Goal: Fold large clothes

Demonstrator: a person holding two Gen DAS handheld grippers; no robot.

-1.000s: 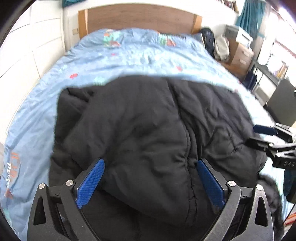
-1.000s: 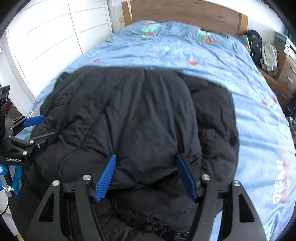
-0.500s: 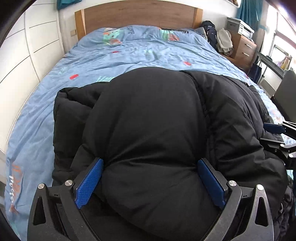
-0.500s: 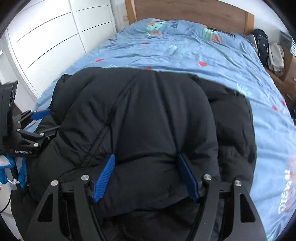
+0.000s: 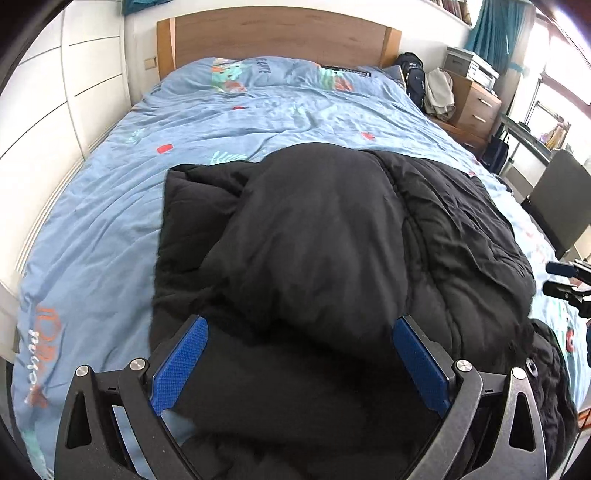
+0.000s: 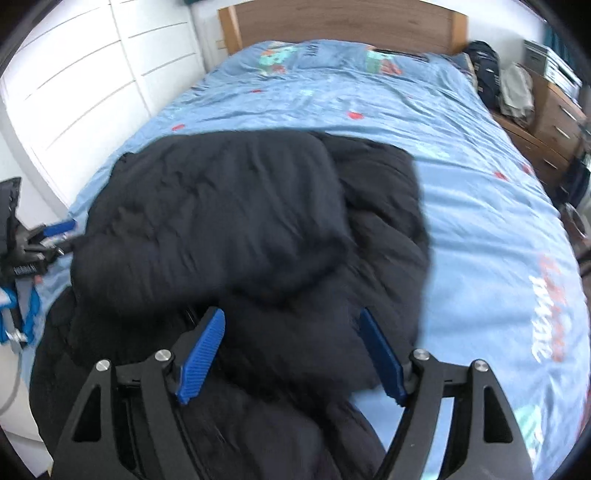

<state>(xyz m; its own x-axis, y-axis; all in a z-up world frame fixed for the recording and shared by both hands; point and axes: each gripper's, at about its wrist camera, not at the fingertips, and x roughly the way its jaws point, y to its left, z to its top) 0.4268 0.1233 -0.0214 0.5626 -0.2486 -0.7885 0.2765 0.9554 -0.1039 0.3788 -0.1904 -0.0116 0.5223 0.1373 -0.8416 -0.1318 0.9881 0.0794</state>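
On the bed [image 5: 110,206], toward its foot end, lies the black puffer jacket [image 5: 332,236], bunched up with one padded section doubled over the rest, sitting on the light blue duvet cover with the wooden headboard [image 5: 280,33] way beyond it. Left tongs [image 5: 299,365] are spread wide, and the puffy fabric bulges up between the blue pads [image 5: 181,362], but honestly the pads don't look like they're pinching anything, more like straddling the bulk. Same deal with the right tongs [image 6: 291,356]: wide open, jacket filling the space between the fingers, nothing clamped as far as I can see. The right view is a bit smeared so I wouldn't swear to the details there. My take is the fold has just been laid over and the step now is settling it flat. Tip for anyone doing this: puffers trap air and spring back, so I'd press down on the folded layer with the flat of the tongs and push air toward the open edge before going for the next fold. Also line up the top layer's edge with the bottom one, since right now the upper panel looks skewed toward the left side of the bed. Grab seams, not smooth shell, because that slick nylon probably slips right out of the pads.
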